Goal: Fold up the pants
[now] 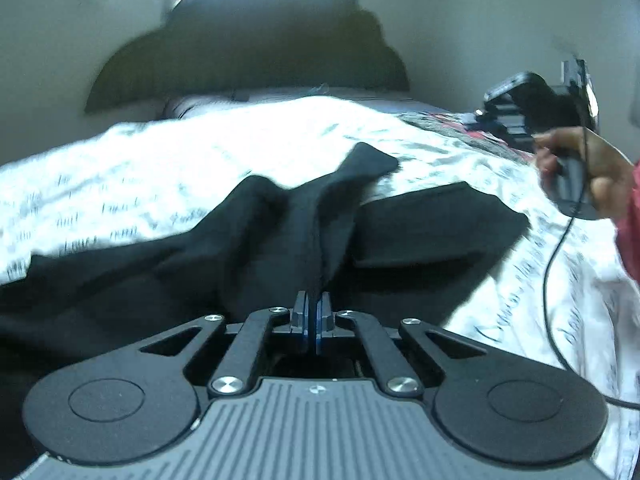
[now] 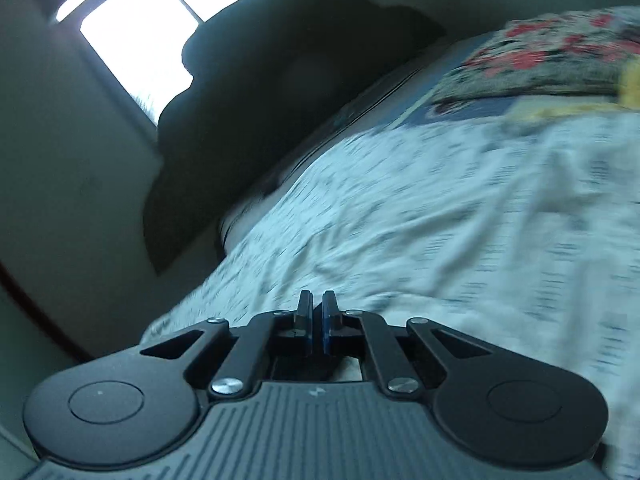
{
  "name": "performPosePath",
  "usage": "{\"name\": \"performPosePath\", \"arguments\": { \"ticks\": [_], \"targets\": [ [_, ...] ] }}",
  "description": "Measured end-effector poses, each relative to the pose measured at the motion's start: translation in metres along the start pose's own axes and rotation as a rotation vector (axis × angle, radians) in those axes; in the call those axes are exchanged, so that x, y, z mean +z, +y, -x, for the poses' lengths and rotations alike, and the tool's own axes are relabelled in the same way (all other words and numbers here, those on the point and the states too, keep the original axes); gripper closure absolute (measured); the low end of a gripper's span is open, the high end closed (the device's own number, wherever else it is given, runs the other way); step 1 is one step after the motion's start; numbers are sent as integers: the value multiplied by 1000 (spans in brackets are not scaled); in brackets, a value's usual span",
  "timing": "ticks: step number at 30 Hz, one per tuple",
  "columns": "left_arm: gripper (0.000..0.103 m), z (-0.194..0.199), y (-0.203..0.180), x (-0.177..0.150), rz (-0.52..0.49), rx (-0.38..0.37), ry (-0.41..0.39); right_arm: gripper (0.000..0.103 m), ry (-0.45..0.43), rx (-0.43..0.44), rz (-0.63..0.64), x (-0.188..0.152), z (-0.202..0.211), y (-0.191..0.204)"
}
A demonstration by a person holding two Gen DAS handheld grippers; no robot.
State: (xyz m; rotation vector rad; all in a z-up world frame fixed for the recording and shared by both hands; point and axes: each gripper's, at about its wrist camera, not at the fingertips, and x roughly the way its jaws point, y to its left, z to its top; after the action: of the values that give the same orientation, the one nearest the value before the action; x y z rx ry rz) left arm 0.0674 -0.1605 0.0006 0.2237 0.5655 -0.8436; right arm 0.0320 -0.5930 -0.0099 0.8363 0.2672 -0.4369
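Note:
Black pants lie crumpled on the white printed bedspread. My left gripper is shut on a fold of the pants and lifts it, so the cloth rises in a ridge toward a raised corner. A flat part of the pants lies to the right. My right gripper shows in the left wrist view, held in a hand above the bed's right side. In the right wrist view the right gripper is shut and empty above the bedspread. No pants show there.
A dark curved headboard stands against the wall under a bright window. A floral blanket lies at the far side of the bed. A black cable hangs from the right gripper's handle.

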Motion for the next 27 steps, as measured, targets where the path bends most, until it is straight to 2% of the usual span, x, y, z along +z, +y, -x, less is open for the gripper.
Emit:
{"name": "performPosePath", "arguments": {
  "ticks": [1,3,5,7,8,9,11,17,19,20,21,22,23,24,27],
  "targets": [
    [101,1,-5,-2,-28,11,-4,98,-11,-6,-8,0,17,-12],
    [101,-4,-7,-3,-39,26,6,97,36,-8,-8,-1,33,-31],
    [100,-15,-4,-4,-1,24,56,97,113,40,-35,-6,33,-40],
    [100,-21,-1,-6,24,23,91,91,176,116,-95,-11,20,-38],
    [99,-21,-2,-7,19,30,93,78,201,146,-101,-14,10,-31],
    [97,-21,-3,-7,7,38,93,53,223,159,-101,-16,-2,-24],
    [87,-21,-7,-7,-15,53,91,25,253,163,-122,-23,-32,-14],
    [87,-23,-9,-9,-33,66,90,27,298,156,-217,-40,-106,-3],
    [87,-25,-9,-9,-28,66,90,28,280,111,-218,-44,-119,-2],
    [87,-24,-9,-10,-24,67,88,33,263,101,-230,-44,-124,-2],
    [87,-24,-8,-9,-20,67,86,61,232,93,-248,-44,-126,-4],
    [87,-25,-8,-9,-14,66,85,83,201,74,-258,-45,-126,-7],
    [88,-24,-7,-8,-7,65,83,100,189,54,-255,-44,-127,-8],
    [97,-24,-6,-8,1,65,79,100,178,51,-255,-44,-125,-10],
    [99,-23,-3,-5,20,68,61,101,122,64,-224,-40,-107,-14]
  ]
}}
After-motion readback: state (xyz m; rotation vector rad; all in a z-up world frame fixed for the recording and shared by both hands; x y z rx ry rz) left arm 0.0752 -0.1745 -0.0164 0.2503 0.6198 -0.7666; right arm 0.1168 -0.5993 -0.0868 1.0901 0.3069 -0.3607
